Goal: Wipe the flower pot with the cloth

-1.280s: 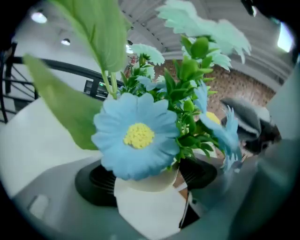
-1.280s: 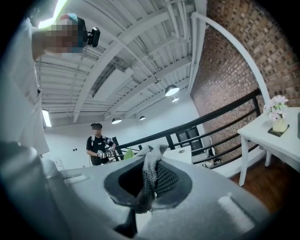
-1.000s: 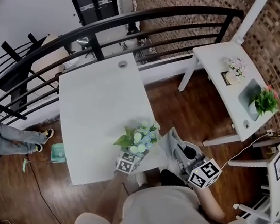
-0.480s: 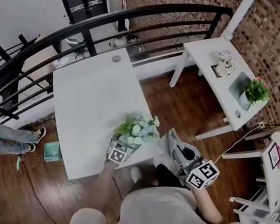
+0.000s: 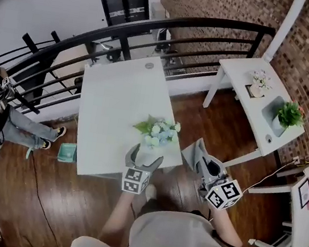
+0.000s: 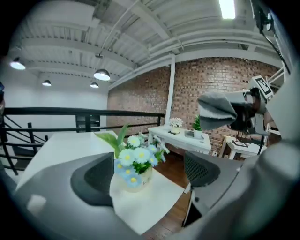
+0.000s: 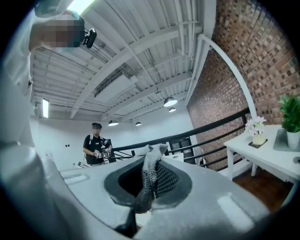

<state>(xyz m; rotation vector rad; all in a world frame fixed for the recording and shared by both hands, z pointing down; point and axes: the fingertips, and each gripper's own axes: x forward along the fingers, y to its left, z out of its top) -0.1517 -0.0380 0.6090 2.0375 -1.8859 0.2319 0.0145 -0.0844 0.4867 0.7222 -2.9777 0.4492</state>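
Closest to the person, the right tongs (image 5: 204,166) are clenched on the grey cloth (image 5: 195,154), out past the desk's edge. The left tongs (image 5: 144,160) stand parted and empty; their jaws have just been closing a little, with nothing pressed between them. Just ahead of them, untouched, the flower pot (image 5: 154,143) stands upright by the near corner of the desk (image 5: 111,102). From the right tongs it lies to the left, so the left tongs are nearer, and I'd judge the cloth must travel leftward.
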